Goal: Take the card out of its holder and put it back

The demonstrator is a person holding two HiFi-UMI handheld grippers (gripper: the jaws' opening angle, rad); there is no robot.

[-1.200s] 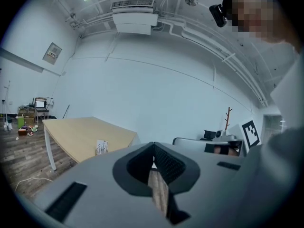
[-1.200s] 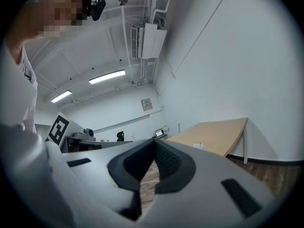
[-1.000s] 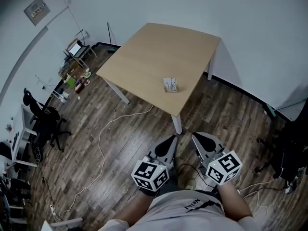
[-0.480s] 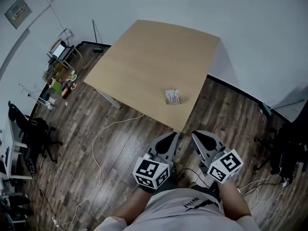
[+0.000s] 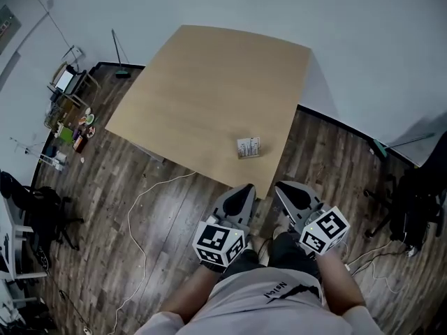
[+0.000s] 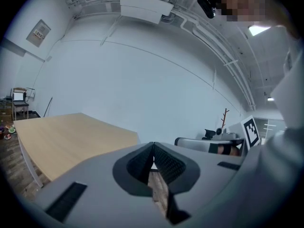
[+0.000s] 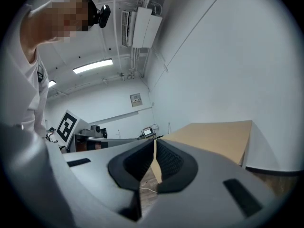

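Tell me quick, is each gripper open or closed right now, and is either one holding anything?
Left gripper: closed, tips touching, holding nothing.
Right gripper: closed, tips touching, holding nothing.

We cannot tell card from holder in the small pale printed object on the light wooden square table; it is too small in the head view. Our hands are hidden behind the marker cubes of the grey left gripper and grey right gripper; in both gripper views the jaw bodies cover part of the table; the coloured clutter by the wall is too small to name.
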